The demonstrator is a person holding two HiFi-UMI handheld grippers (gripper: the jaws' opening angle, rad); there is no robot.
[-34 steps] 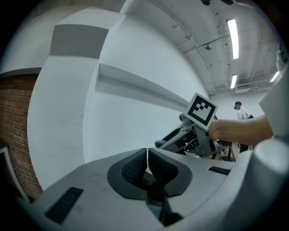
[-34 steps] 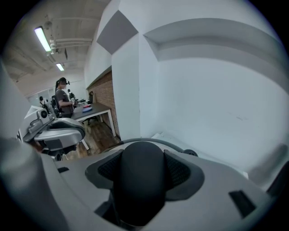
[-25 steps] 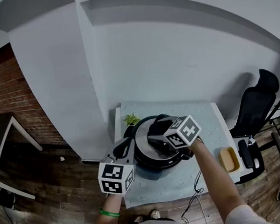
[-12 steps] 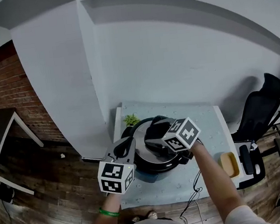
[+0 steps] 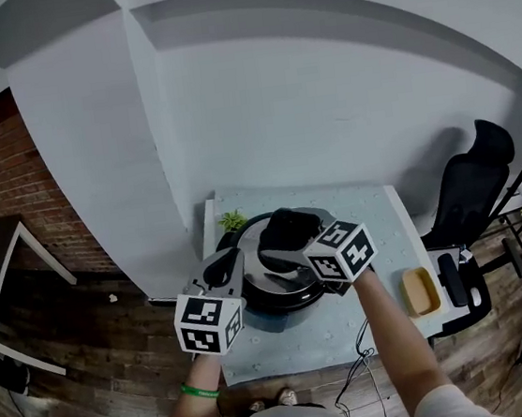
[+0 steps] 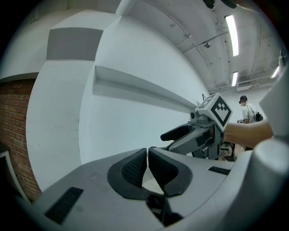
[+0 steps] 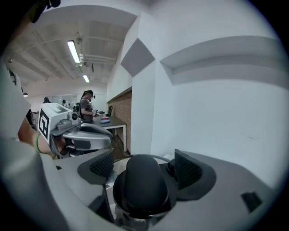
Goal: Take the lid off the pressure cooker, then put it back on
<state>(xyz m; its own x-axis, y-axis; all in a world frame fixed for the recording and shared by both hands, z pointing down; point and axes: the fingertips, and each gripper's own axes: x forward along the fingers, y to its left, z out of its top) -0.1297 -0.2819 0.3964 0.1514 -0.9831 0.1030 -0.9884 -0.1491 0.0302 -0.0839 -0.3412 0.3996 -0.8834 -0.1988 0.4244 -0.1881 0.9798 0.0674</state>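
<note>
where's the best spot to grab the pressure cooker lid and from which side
Take the lid by the black knob standing up at its centre, coming down from above. The knob is raised and narrow enough to fit between two jaws, while the lid itself looks too broad to span. The right tool straddles it now, jaws apart on either side.

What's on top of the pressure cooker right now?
Its lid, whose black handle sits between the right tool's open jaws. The lid covers the pot, so its inside cannot be seen.

a green plant (image 5: 232,220) sits on the table (image 5: 379,209).
</note>
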